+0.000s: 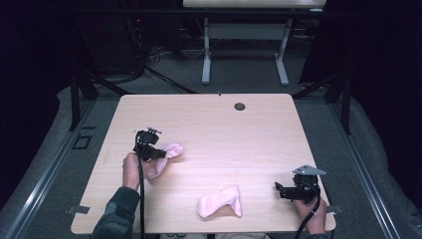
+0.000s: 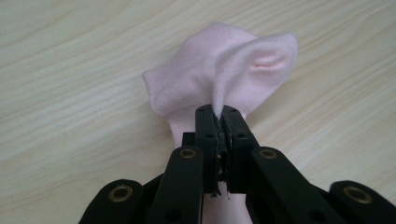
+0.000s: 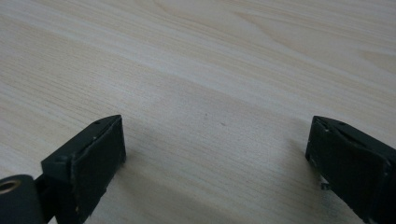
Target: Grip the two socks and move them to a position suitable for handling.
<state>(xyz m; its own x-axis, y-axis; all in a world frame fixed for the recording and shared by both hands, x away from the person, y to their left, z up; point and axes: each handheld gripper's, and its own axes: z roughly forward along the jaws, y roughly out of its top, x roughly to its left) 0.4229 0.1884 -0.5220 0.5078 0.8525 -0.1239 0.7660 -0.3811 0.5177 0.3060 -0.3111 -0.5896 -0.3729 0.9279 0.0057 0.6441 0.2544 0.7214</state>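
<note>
No words to read

No letters, numbers, labels or signs to make out anywhere, not on anything in any of the views.

Left gripper view: sock [image 2: 219, 70] lower part hidden behind the left gripper [image 2: 217, 122]; pinched fold disappears between the shut pads, how deep can't tell. Gripper body cut off by bottom edge.

Right gripper view: right gripper [image 3: 215, 154] jaws cut by the bottom and right edges, body out of frame.

High view: both forearms cut at bottom edge. Second sock [image 1: 219, 201], too small to tell cuff from toe. Dark round spot [image 1: 240, 106] near table's [image 1: 209, 124] far edge, hole or cap unclear. Room sides too dark to read.
</note>
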